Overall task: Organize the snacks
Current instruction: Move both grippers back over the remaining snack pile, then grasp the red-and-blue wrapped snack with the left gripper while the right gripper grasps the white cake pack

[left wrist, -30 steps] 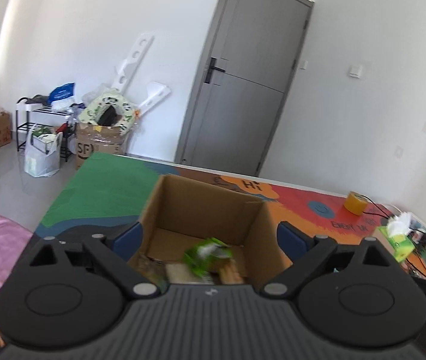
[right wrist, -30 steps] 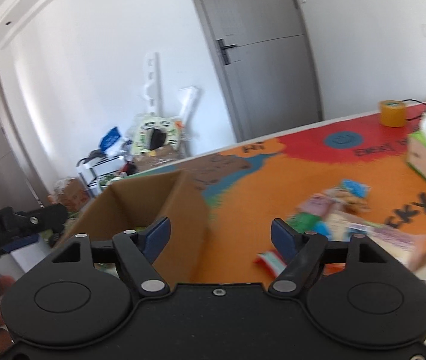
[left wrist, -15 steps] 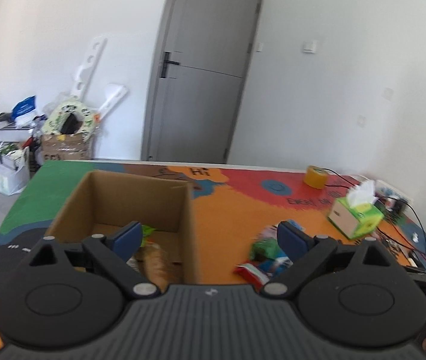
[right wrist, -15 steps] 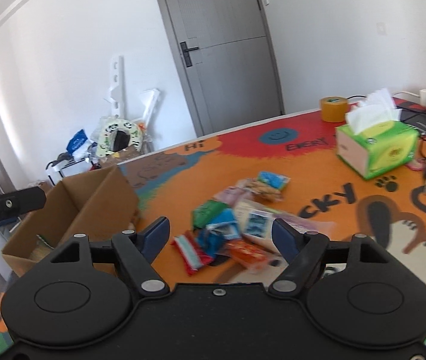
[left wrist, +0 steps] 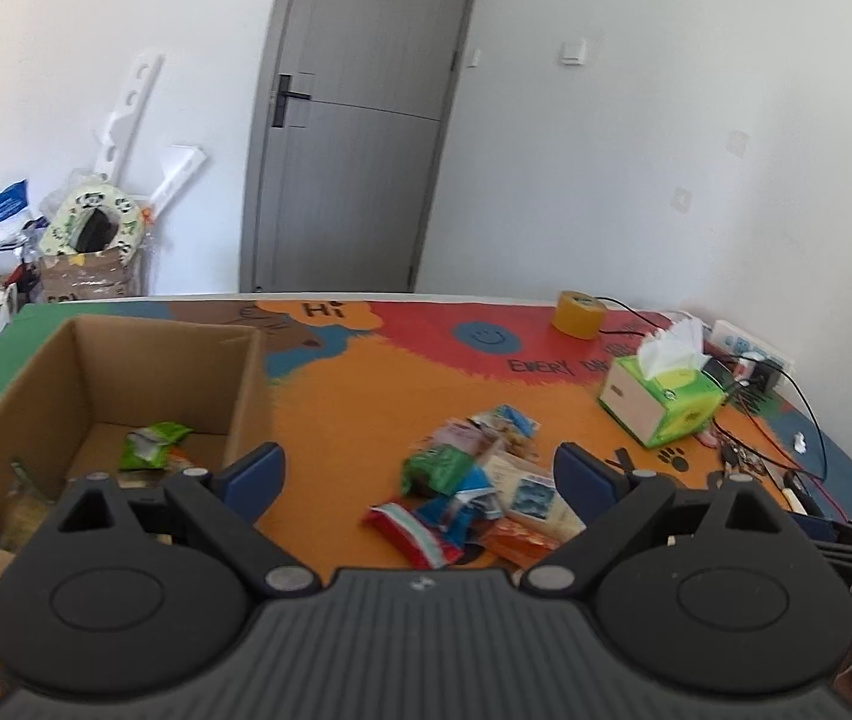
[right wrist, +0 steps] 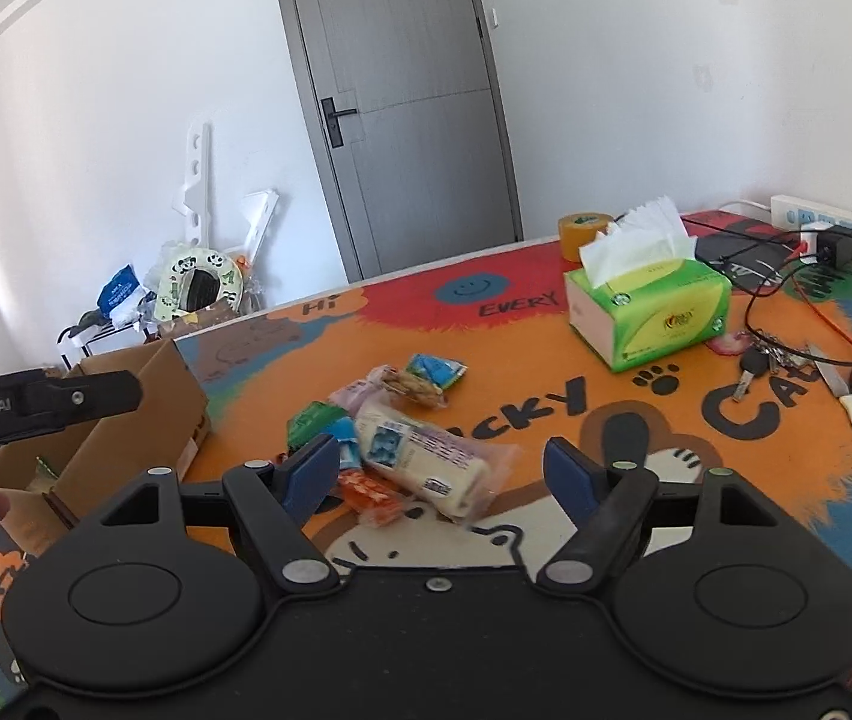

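Both the left gripper (left wrist: 420, 474) and right gripper (right wrist: 443, 468) hang released above the table (right wrist: 546, 372); snack packets (right wrist: 402, 432) lie mid-table, the cardboard box (left wrist: 96, 372) at its left edge.

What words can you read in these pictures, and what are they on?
"Hi": table mat, far edge.
"EVERY": mat, beside the blue smiley.
"CKY" and "CA": cut-off big black letters on the mat.
"nRobot.AI": cut off, on the left gripper.
Tissue box logo and snack packets: too small or blurred.
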A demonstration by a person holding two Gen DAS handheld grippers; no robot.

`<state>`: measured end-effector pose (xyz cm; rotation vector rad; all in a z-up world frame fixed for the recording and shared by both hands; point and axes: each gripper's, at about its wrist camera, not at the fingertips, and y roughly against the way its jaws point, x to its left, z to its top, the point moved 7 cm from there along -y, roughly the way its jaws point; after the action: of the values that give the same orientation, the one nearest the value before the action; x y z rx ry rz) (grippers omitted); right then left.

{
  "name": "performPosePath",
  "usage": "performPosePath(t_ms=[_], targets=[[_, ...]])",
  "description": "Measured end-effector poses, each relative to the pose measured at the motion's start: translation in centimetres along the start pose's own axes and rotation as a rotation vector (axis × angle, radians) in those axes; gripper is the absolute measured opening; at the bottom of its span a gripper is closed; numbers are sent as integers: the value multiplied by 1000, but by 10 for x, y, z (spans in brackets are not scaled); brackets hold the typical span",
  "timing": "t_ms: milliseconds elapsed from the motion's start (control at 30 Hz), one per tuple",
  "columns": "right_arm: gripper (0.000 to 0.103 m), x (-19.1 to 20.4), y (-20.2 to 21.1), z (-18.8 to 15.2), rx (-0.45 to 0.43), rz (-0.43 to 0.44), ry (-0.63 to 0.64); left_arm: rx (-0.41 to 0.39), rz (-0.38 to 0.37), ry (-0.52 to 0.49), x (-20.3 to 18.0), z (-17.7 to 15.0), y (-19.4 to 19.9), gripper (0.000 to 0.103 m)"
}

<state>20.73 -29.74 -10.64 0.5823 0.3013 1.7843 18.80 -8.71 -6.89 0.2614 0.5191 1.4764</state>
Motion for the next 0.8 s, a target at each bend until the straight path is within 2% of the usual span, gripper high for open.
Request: performPosePath(t_ms=[133, 300, 467, 800], targets=[[73, -8, -10, -4, 16, -9, -14, 7, -14, -5, -11, -6, -12, 95], [65, -13, -26, -6, 26, -3, -23, 25, 2, -5, -13, -15, -31, 90], [59, -13, -45, -6, 31, 14, -23, 72, 36, 26, -5, -27, -56, 71], [58, -11, -84, 4, 19, 29, -68, 124, 94, 40, -1, -40, -97, 61]])
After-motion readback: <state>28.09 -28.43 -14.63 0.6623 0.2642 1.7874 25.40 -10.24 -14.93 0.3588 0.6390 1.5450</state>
